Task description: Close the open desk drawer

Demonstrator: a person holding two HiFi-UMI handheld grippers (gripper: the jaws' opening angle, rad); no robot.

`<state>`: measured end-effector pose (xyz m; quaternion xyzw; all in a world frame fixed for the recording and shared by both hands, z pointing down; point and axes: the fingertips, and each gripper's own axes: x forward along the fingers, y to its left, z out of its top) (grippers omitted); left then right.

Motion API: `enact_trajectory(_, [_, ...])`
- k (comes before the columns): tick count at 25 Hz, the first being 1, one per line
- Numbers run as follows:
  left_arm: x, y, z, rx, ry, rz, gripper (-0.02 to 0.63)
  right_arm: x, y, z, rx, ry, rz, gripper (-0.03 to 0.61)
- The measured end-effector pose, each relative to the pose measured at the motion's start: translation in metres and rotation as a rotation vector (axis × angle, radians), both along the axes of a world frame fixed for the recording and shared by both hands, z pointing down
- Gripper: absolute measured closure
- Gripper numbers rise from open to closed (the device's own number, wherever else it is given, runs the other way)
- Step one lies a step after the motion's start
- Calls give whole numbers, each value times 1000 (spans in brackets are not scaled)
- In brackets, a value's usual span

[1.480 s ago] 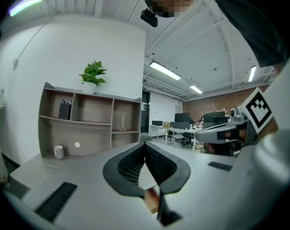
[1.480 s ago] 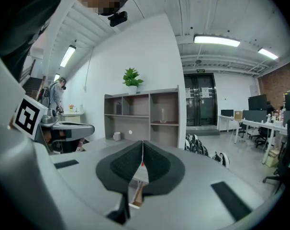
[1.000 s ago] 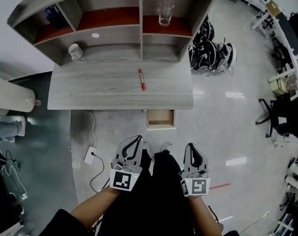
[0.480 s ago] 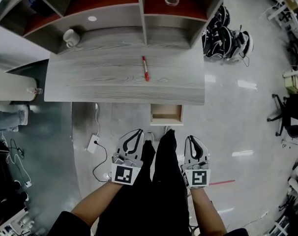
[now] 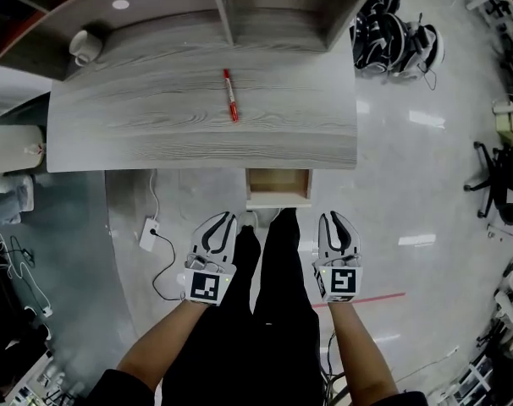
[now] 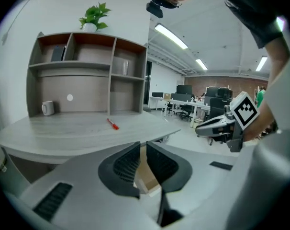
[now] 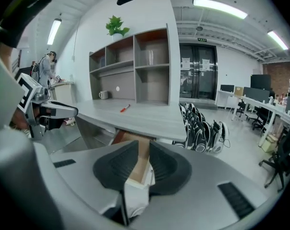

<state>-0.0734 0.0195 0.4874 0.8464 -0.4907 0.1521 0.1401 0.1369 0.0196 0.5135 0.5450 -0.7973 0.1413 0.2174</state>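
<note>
Left tool: the jaws have just been opening and stand a narrow slit apart, with nothing between them. Right tool: the jaws have just been opening and are spread wider, also empty. The open drawer projects from under the front edge of the desk. It sits just ahead of both tools, between their lines, and neither touches it. A red pen lies on the desk beyond.

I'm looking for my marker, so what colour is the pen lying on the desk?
Red; the pen shows best in the head view.
</note>
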Motion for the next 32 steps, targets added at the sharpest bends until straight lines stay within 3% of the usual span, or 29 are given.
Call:
enact_trajectory(3, [3,2,41,-41,-54,62,550,4,5,36,-63,8,-10,499])
enact_trajectory(13, [-3,2,131,-164,-93,80,501,-11,10,109,-182,37,-105,448])
enact_trajectory(18, [8,14,165,-225,-110,145,469,-19,9,128,-199,66,-194,430])
enact_trajectory(25, [12,23,193,-232,-160,215,465,-25,11,148,-181,156,-305,428])
enact_trajectory(32, [13,30,200,-255,-169,238,465,-21,17,174,-267,79,-243,424])
